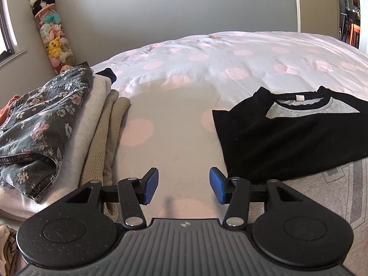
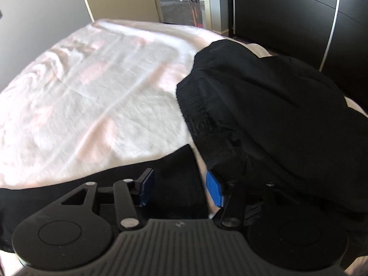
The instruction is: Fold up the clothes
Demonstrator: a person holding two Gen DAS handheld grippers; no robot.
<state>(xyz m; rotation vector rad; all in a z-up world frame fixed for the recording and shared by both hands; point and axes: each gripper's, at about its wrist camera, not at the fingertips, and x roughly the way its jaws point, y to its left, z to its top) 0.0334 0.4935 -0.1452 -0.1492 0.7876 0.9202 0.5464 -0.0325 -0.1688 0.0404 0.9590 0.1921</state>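
Observation:
A black shirt [image 1: 287,138] with a grey inner neck lies flat on the bed at the right of the left wrist view. My left gripper [image 1: 184,184] hovers over bare bedspread just left of its near corner, open, with nothing between its blue pads [image 1: 150,185]. In the right wrist view, my right gripper [image 2: 180,188] stands open low over the black shirt's edge [image 2: 57,197]. That fabric lies under the gap between the pads, which do not press on it. A crumpled black garment [image 2: 276,103] with an elastic waistband bulges over the right finger's outer side.
A stack of folded clothes sits at the left, with floral denim [image 1: 39,119] on top of cream sweaters [image 1: 99,119]. The bedspread [image 1: 207,69] is white with pink dots. A tube of plush toys [image 1: 54,36] stands against the wall. A dark wardrobe [image 2: 299,11] and an open doorway lie beyond the bed.

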